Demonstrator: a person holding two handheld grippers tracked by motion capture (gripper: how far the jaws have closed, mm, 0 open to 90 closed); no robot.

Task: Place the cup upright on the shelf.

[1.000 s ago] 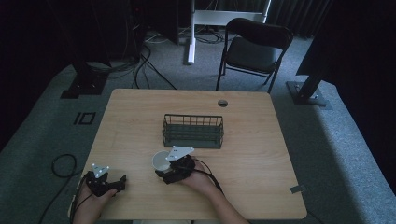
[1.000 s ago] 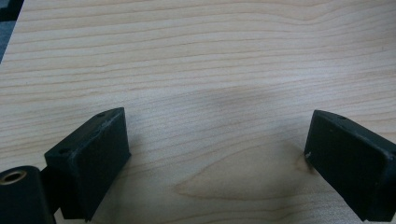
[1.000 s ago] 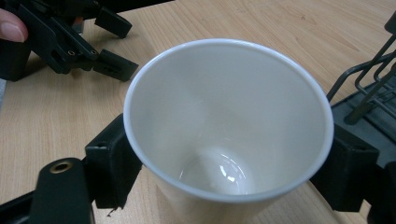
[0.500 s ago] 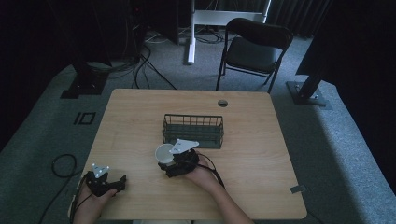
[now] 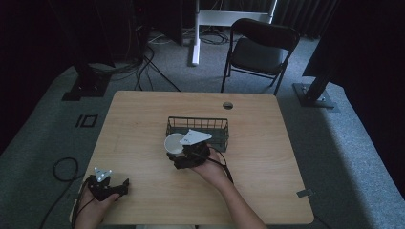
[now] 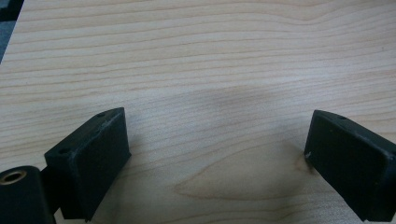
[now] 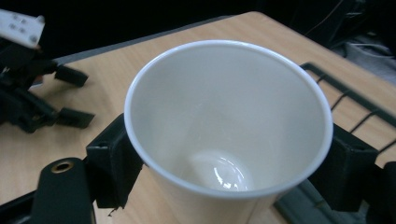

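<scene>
— What has moved since a second ago?

— My right claw has carried the white paper cup forward and away from me, from near mid-bench up to the near-left corner of the wire basket. My left claw stays put at the near-left corner of the bench.

— How are you holding the cup?

— Both jaws press against its sides, below the rim. In the right gripper view the cup sits between the black pads, mouth open toward the camera, and it looks empty. Gripping it by the wall keeps the mouth clear, and I judge it lets me set the cup down upright.

— Why beside the basket?

— I judge the basket is where it goes; its edge is just beside the cup now, though I cannot tell whether they touch.

— And the left claw?

— Spread wide, nothing between its jaws but bare wood. It rests low over the bench, well apart from the cup, out of the way.
</scene>
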